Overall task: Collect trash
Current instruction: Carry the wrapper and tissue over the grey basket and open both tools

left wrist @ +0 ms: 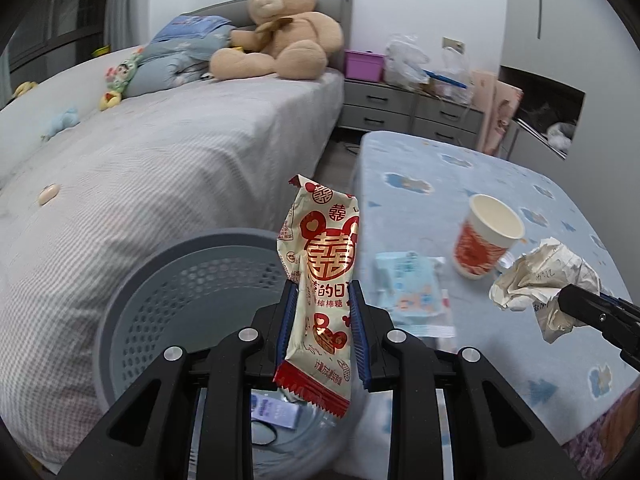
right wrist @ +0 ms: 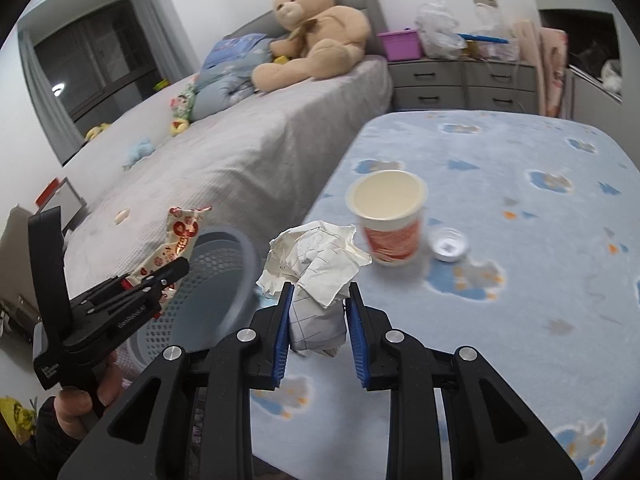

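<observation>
My left gripper [left wrist: 323,292] is shut on a cream and red candy wrapper [left wrist: 320,256] and holds it over the rim of a grey perforated trash basket [left wrist: 180,276]. My right gripper [right wrist: 318,294] is shut on a crumpled white paper ball [right wrist: 316,264] above the blue table edge; the paper ball also shows in the left wrist view [left wrist: 540,276]. The basket [right wrist: 216,280] sits left of the table, with the left gripper [right wrist: 172,272] and wrapper [right wrist: 180,236] over it. A red and white paper cup [right wrist: 390,216] stands upright on the table.
The table has a light blue patterned cover [right wrist: 520,240]. A small clear lid [right wrist: 448,244] lies beside the cup. A blue packet [left wrist: 412,284] lies near the table's left edge. A grey bed [left wrist: 160,160] with a teddy bear [left wrist: 280,28] is at left; drawers [right wrist: 460,80] stand behind.
</observation>
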The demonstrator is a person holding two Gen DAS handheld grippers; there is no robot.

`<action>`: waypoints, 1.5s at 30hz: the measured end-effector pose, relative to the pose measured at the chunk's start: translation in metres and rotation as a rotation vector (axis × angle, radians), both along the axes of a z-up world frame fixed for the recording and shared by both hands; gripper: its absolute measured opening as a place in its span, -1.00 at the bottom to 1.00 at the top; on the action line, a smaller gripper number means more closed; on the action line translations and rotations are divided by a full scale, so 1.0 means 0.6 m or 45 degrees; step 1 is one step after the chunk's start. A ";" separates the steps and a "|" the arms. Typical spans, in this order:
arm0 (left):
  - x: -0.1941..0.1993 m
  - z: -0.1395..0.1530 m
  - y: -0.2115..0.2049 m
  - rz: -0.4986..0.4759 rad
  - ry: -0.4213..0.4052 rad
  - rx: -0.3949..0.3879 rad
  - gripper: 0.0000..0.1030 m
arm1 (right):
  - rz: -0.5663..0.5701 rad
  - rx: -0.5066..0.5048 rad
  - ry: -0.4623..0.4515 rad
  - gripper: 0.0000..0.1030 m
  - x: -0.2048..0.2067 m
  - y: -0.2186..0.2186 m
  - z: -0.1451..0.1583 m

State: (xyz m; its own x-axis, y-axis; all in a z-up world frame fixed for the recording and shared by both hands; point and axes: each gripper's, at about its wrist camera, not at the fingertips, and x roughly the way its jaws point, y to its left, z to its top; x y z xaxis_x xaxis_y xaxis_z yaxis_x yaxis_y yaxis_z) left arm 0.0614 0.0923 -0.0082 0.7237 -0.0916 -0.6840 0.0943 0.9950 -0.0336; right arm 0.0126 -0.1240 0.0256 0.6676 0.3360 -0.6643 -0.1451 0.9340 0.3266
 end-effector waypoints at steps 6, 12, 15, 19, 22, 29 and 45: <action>0.000 -0.022 0.071 0.107 0.023 0.024 -0.50 | 0.102 0.008 -0.001 -0.49 0.033 0.088 0.001; 0.004 -0.039 0.126 0.151 0.079 -0.033 -0.50 | 0.181 -0.007 0.026 -0.49 0.058 0.156 -0.009; 0.006 -0.043 0.145 0.169 0.090 -0.054 -0.50 | 0.211 -0.017 0.041 -0.49 0.068 0.184 -0.015; 0.007 -0.051 0.172 0.198 0.112 -0.086 -0.50 | 0.250 -0.038 0.061 -0.49 0.078 0.215 -0.025; 0.010 -0.059 0.187 0.221 0.137 -0.105 -0.49 | 0.272 -0.050 0.080 -0.48 0.088 0.232 -0.033; 0.010 -0.062 0.192 0.218 0.156 -0.120 -0.48 | 0.305 -0.070 0.111 -0.44 0.094 0.257 -0.051; 0.005 -0.059 0.195 0.251 0.143 -0.106 0.24 | 0.275 -0.068 0.084 -0.01 0.089 0.249 -0.047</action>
